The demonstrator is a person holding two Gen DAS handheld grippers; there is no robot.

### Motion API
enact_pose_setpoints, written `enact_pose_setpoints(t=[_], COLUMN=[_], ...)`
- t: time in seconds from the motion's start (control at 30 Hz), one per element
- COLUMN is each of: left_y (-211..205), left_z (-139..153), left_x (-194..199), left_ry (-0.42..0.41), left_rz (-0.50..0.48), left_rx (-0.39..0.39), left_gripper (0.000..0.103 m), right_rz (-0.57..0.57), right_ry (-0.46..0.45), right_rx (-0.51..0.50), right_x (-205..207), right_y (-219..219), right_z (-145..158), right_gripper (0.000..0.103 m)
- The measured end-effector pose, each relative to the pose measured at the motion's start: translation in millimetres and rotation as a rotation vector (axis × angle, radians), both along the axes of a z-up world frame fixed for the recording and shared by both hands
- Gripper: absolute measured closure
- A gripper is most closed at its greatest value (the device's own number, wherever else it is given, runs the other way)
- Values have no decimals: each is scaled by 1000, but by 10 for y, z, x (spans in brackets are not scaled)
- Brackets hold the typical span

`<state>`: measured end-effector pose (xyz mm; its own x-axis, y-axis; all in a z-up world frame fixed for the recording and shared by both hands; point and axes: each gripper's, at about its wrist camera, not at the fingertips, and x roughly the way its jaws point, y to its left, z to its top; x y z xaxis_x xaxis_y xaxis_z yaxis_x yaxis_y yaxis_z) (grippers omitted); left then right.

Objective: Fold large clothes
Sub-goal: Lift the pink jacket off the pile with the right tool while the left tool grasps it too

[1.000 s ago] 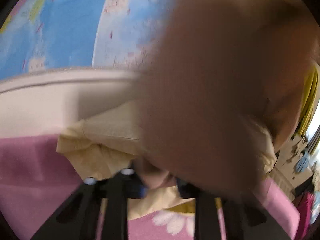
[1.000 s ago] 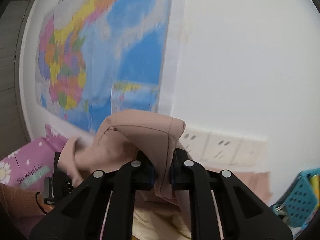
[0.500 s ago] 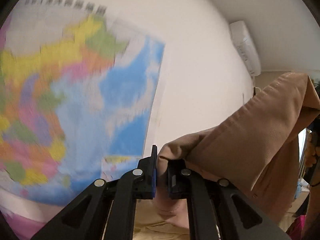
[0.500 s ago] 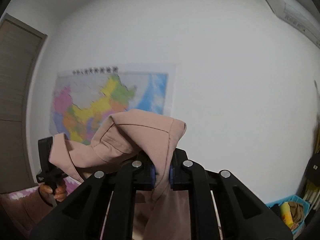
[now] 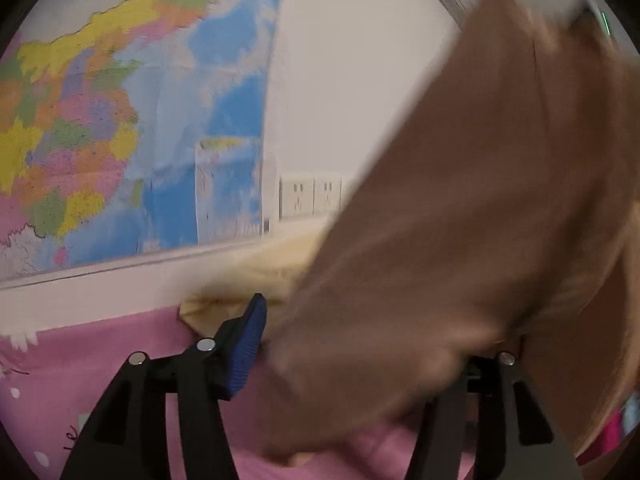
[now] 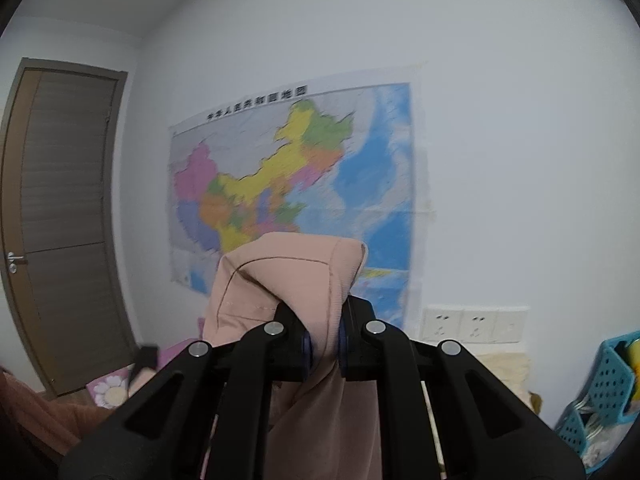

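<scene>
Garment (image 6: 316, 280) of soft tan stitched cloth bunches, clamped in right gripper (image 6: 323, 346), below wall map (image 6: 304, 184); left gripper (image 5: 372, 344) gapes wide.

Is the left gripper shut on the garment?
No, the left gripper stands wide open, with the blurred brown garment loose across it.

We see one line of print: a row of dark Chinese characters along the top edge of the wall map (image 6: 292, 196), above and beyond the right tongs (image 6: 323, 346). The characters are too blurred for us to read with certainty. In the left wrist view the same map (image 5: 132, 120) stands up and to the left of the left tongs (image 5: 360, 344), and its small print is illegible. We can read nothing else.
</scene>
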<state>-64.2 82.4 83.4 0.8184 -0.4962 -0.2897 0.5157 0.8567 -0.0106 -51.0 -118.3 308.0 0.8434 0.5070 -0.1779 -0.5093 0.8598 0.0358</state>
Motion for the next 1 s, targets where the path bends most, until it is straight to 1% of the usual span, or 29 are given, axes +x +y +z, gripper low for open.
enact_pose_setpoints(t=[0.07,0.1,0.13,0.17,0.2,0.23,0.3,0.37,0.4,0.43,0.5,0.53,0.6,0.63,0.7,0.8,0.87,0.9,0.93,0.97,1.0], left_y=[-82,-110,-115,-87,-5,145,470,697,788,893,1037,1134,1216,1250,1285,1308,1270,1249,1237,1247,1276], left_z=[-133,-169,-191,-183,-139,-66,164,412,566,798,1116,1365,1633,1802,2046,2239,2290,2276,2234,2177,2125], left_x=[37,76,125,148,198,211,141,34,-55,-193,-408,-589,-823,-997,-1251,-1555,-1710,-1718,-1652,-1524,-1387], left_ry=[-3,-11,-20,-7,10,6,-40,-79,-107,-159,-218,-261,-302,-328,-347,-346,-365,-368,-356,-321,-279], left_rz=[-2,9,23,28,28,38,64,63,67,81,80,85,92,104,138,188,261,299,337,369,383], left_rx=[24,39,42,25,-15,-80,-171,-225,-240,-239,-249,-246,-227,-195,-125,-56,18,60,99,128,138], left_gripper=[47,57,83,94,98,98,99,100,100,100,100,99,98,98,97,97,97,97,97,97,97], right_rz=[18,20,13,7,-2,-18,-25,-37,-41,-39,-31,-21,-2,4,29,74,102,115,126,137,139], right_ry=[-5,-6,-12,-13,-16,-23,-33,-54,-79,-96,-119,-128,-149,-157,-161,-143,-114,-76,-44,-7,46], right_rx=[-8,-15,-27,-33,-43,-45,-25,-26,-31,-26,-3,8,29,33,53,84,95,118,127,131,134], right_x=[-63,-102,-155,-202,-266,-343,-506,-657,-794,-908,-1125,-1214,-1413,-1484,-1609,-1623,-1491,-1340,-1191,-998,-725], right_y=[112,156,202,214,222,199,137,113,113,100,64,48,23,22,7,5,34,42,65,102,166], right_z=[-26,-30,-26,-25,-26,-9,48,102,160,217,332,377,450,467,484,455,384,331,289,215,91], right_gripper=[93,93,93,93,93,93,93,93,93,93,93,93,93,92,92,91,91,90,90,90,90])
